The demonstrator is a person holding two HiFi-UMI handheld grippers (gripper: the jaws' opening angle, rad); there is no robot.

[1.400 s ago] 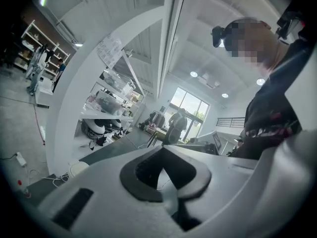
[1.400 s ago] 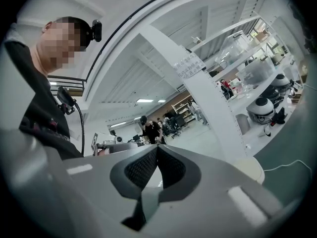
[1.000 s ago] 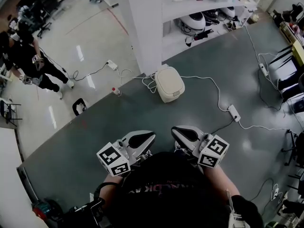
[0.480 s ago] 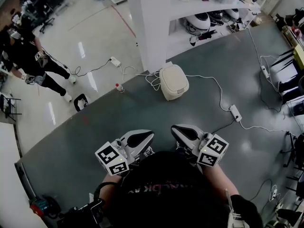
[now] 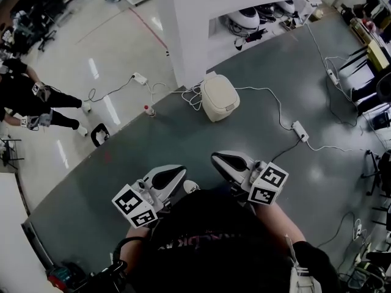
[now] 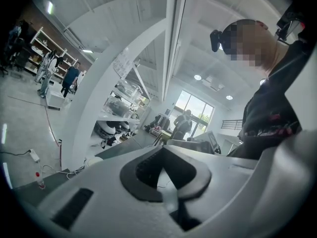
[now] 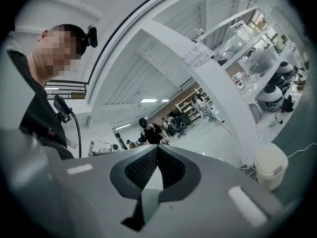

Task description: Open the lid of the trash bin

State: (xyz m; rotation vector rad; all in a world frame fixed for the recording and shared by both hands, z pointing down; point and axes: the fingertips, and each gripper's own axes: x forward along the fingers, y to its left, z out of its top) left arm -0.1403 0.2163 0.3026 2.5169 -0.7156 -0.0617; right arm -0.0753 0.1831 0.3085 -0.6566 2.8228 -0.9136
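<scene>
The cream trash bin [image 5: 220,97] stands on the grey floor beside a white pillar, its lid down. It also shows at the right edge of the right gripper view, where the bin [image 7: 271,166] is small and far off. My left gripper [image 5: 182,171] and right gripper [image 5: 214,158] are held level side by side close to my body, well short of the bin. Both point toward it. The left gripper [image 6: 161,150] has its jaws together with nothing between them. So does the right gripper [image 7: 157,148].
A white pillar [image 5: 177,29] and shelves with appliances [image 5: 244,20] rise behind the bin. White cables and a power strip [image 5: 300,130] cross the floor right of it. A small bottle [image 5: 146,109] stands left of it. A person [image 5: 24,96] is at far left, chairs [image 5: 366,96] at far right.
Both grippers have drifted left in the picture, still shut, the left one lower now. The bin sits slightly higher in the head view. The person at left has slid toward the edge.
</scene>
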